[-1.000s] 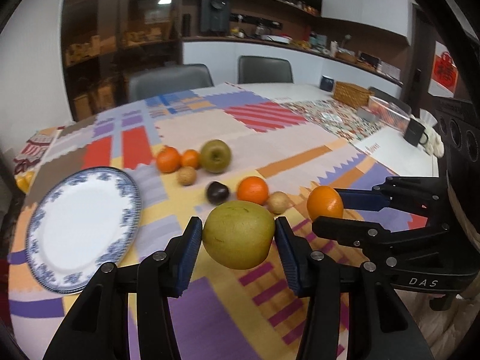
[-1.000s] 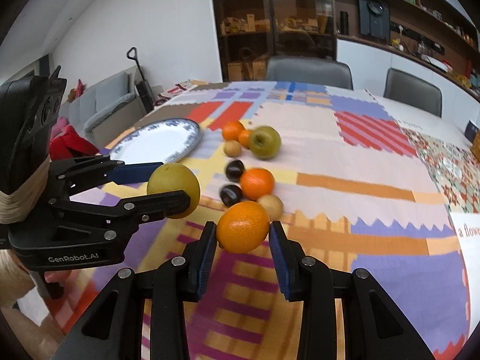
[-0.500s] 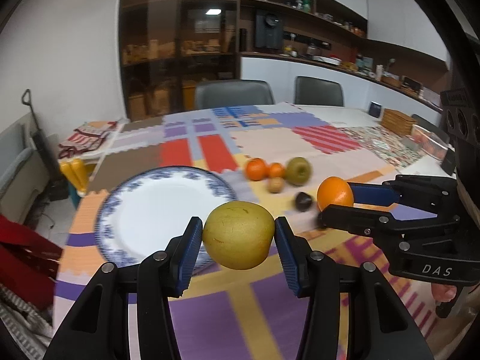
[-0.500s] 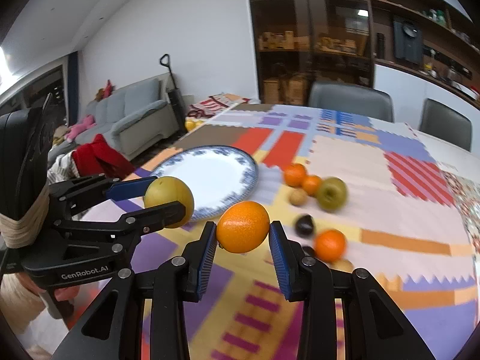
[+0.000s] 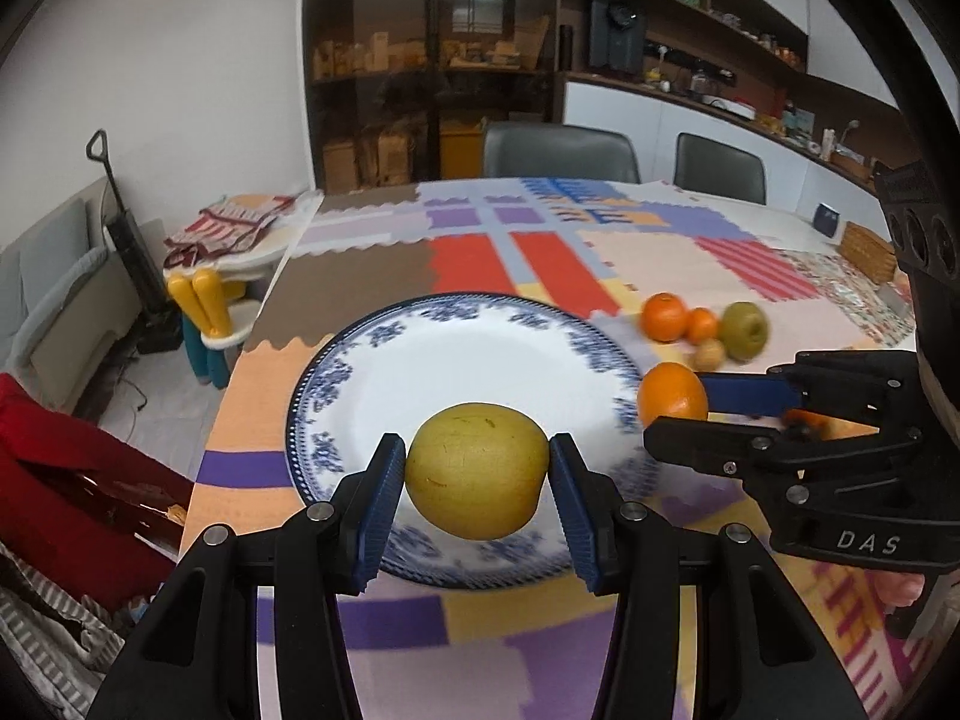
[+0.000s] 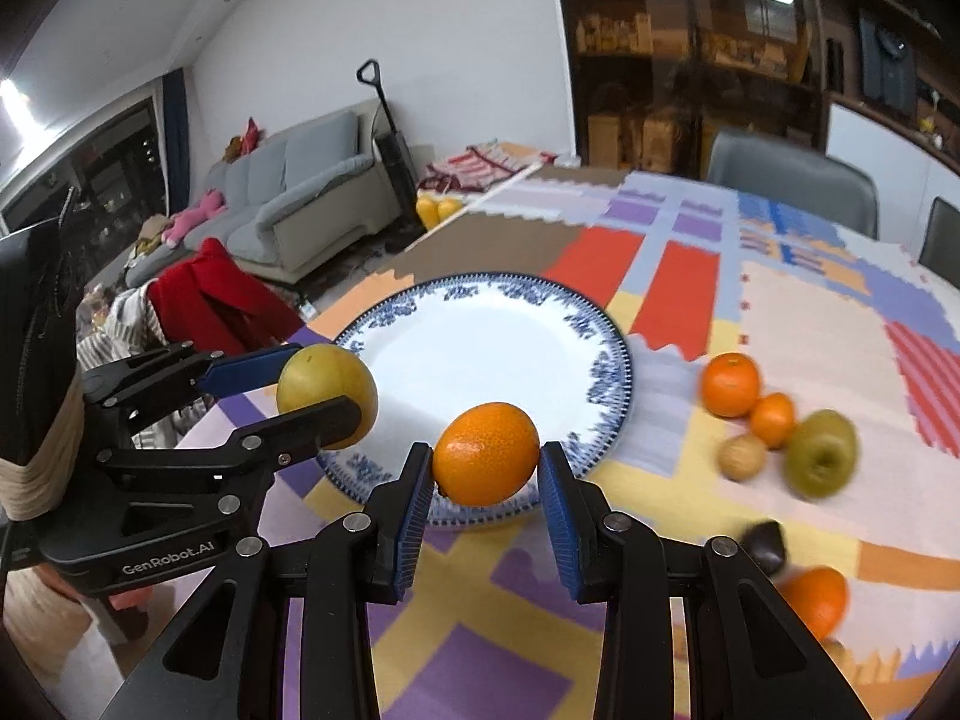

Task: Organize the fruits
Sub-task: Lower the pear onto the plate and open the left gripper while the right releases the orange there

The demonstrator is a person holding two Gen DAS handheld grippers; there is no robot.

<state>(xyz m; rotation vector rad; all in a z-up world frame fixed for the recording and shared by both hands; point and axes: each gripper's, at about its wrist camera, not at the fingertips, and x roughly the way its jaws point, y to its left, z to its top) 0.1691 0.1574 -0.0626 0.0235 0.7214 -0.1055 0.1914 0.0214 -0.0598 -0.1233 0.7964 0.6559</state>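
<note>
My left gripper (image 5: 477, 474) is shut on a yellow-green pear (image 5: 477, 469) and holds it above the near rim of the white plate with blue pattern (image 5: 456, 360). My right gripper (image 6: 485, 461) is shut on an orange (image 6: 485, 453), held above the plate's (image 6: 480, 342) near right edge. In the left wrist view the right gripper (image 5: 672, 405) with the orange (image 5: 671, 397) sits just right of the plate. In the right wrist view the left gripper (image 6: 324, 387) with the pear (image 6: 324, 384) hangs over the plate's left edge.
Loose fruit lies on the patchwork tablecloth right of the plate: two oranges (image 6: 729, 384), a green apple (image 6: 821, 455), a small brown fruit (image 6: 743, 457), a dark fruit (image 6: 763, 545) and another orange (image 6: 813, 600). The table's left edge drops to red cloth (image 5: 66, 480). Chairs stand behind.
Both grippers have swung left with their fruit, from over the fruit pile to over the plate. The plate now sits straight ahead of both; the loose fruit has shifted to the right.
</note>
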